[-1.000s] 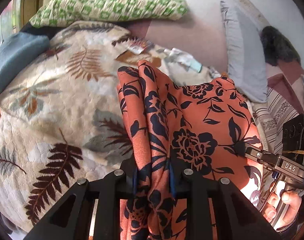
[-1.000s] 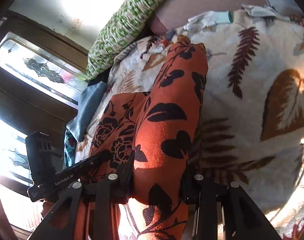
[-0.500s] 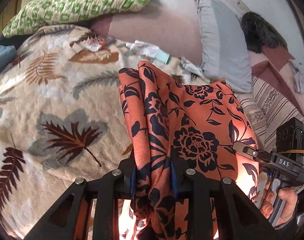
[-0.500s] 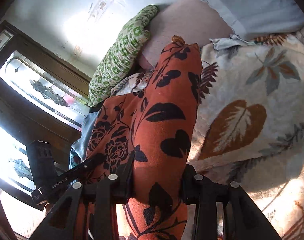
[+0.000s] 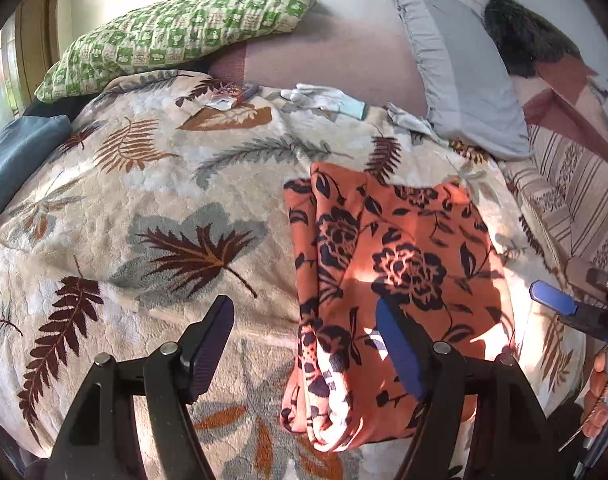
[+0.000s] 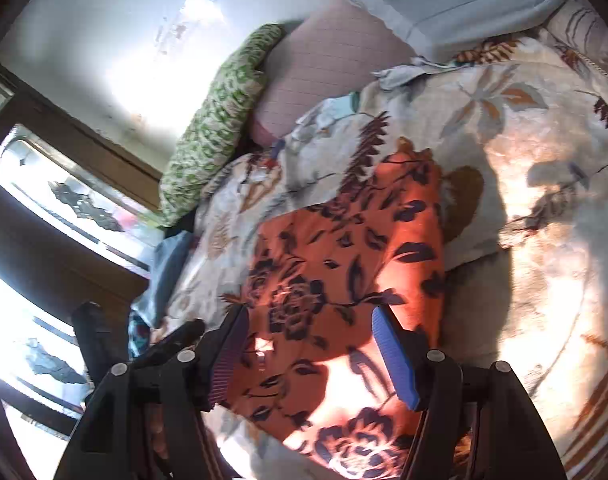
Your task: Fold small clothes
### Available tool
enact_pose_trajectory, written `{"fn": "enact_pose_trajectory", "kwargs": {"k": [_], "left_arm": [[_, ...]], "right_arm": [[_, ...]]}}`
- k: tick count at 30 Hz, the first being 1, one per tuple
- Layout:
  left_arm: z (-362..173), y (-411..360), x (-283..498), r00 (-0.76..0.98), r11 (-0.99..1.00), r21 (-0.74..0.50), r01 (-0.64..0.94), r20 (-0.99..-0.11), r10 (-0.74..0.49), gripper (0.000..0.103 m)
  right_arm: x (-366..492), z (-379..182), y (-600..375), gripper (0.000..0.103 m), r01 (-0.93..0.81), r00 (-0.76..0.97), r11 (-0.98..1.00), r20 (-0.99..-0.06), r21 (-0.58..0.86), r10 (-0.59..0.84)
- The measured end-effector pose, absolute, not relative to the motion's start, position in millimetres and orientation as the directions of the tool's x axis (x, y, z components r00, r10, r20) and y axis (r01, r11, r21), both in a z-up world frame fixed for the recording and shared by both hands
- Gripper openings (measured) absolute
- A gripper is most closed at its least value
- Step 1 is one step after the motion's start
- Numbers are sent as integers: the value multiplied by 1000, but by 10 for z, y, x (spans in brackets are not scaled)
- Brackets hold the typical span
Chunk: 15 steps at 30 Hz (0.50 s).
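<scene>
A bed fills both views, covered by a cream blanket (image 5: 152, 208) printed with brown, rust and grey leaves. Behind it, along the top of the left wrist view, runs a dull pink headboard (image 5: 335, 56), with a green checked pillow (image 5: 176, 40) lying at the upper left and a grey pillow (image 5: 463, 80) leaning at the upper right. A striped sheet (image 5: 571, 188) shows at the right edge, and a blue cloth (image 5: 16, 156) is bunched at the far left edge. In the right wrist view a window with patterned glass (image 6: 64, 196) in a dark wooden frame takes up the left side, very bright with daylight.

The orange cloth with dark flowers (image 5: 391, 276) lies flat on the blanket, right of centre in the left wrist view, folded into a rough rectangle with a thicker bunched fold along its left side. Patches of sunlight fall across its lower half. In the right wrist view the same cloth (image 6: 343, 280) spreads across the centre and runs down to the bottom edge.

The left gripper (image 5: 304, 344) stands with its fingers spread wide and holds nothing; its right finger (image 5: 399, 352) is over the cloth's lower part, its left finger over bare blanket. The right gripper (image 6: 307, 352) is likewise spread wide above the cloth, empty. It also shows at the right edge of the left wrist view, its blue pad (image 5: 551, 296) just beside the cloth's right edge.

A few small white and pale blue scraps (image 5: 323, 98) lie on the blanket near the headboard.
</scene>
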<state>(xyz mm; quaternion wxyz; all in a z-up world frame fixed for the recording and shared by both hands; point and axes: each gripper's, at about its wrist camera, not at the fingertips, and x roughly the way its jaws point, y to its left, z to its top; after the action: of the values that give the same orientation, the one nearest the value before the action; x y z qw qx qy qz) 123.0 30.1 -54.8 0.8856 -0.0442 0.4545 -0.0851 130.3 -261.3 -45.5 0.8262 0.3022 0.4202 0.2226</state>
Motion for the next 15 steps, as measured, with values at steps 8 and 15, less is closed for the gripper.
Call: {"fn": "enact_pose_trajectory", "kwargs": {"k": [8, 15], "left_arm": [[-950, 128, 1225, 474, 995, -44, 88, -877, -81, 79], [-522, 68, 937, 569, 995, -3, 102, -820, -61, 80]], "right_arm": [[1331, -1042, -2370, 78, 8, 428, 672, -610, 741, 667], [1053, -474, -2310, 79, -53, 533, 810, -670, 584, 517]]}}
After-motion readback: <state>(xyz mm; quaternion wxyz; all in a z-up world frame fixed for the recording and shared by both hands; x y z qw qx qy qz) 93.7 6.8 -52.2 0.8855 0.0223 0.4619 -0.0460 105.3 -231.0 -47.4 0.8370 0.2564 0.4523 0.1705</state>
